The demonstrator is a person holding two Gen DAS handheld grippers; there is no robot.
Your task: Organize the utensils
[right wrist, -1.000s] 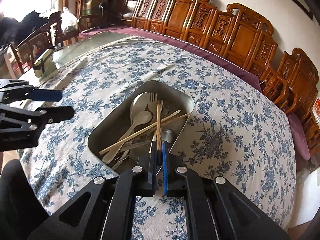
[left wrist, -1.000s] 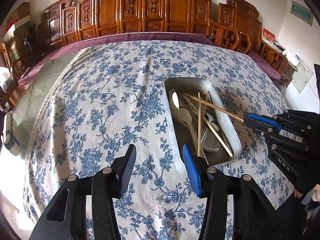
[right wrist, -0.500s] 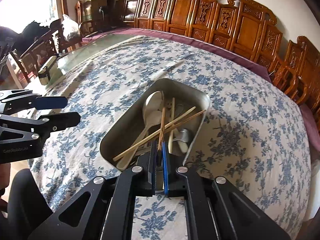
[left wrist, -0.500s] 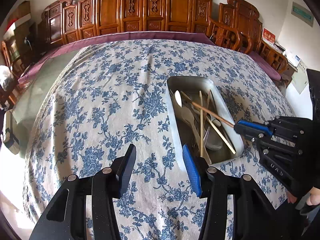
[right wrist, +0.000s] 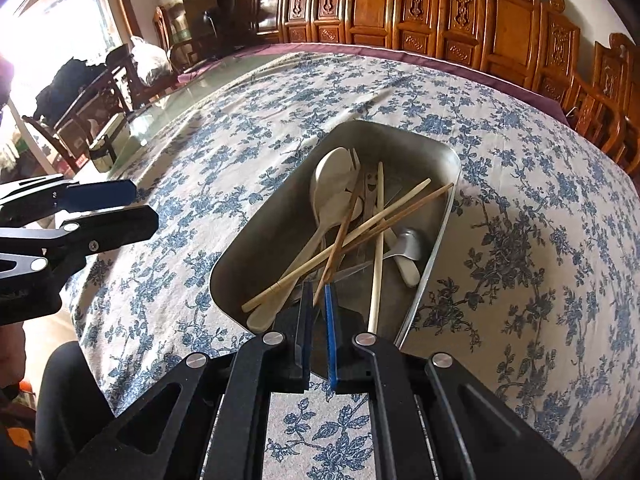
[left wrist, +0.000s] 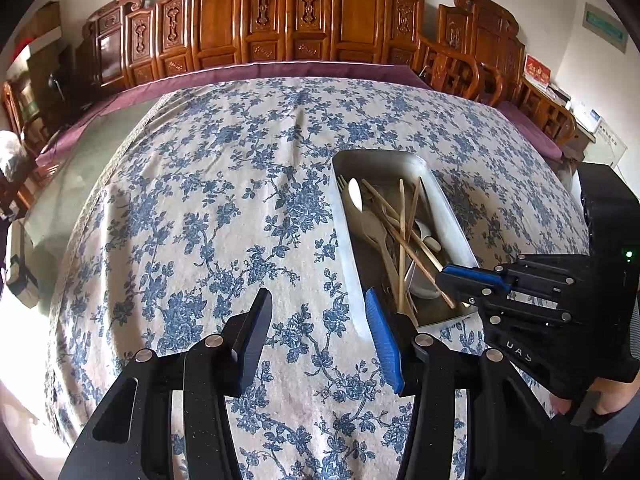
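Observation:
A metal tray (left wrist: 454,208) (right wrist: 424,140) sits on the floral tablecloth and holds white spoons (right wrist: 328,176), a fork and several chopsticks. My right gripper (right wrist: 318,294) (left wrist: 450,280) hangs over the tray's near end, shut on the tip of a brown chopstick (right wrist: 342,232) (left wrist: 396,228). That chopstick slopes down across the other utensils. My left gripper (left wrist: 316,316) (right wrist: 138,206) stands open over bare cloth just left of the tray, nothing between its fingers.
Carved wooden chairs (left wrist: 300,20) line the far side of the table. A purple cloth edge (left wrist: 280,70) and a bare glass strip (right wrist: 208,80) lie beyond the floral cloth (left wrist: 200,220). A small container (right wrist: 106,148) stands on the glass.
The right gripper has sunk toward the tray's near end with the brown chopstick, whose far end now rests low among the utensils. The left gripper has stayed put.

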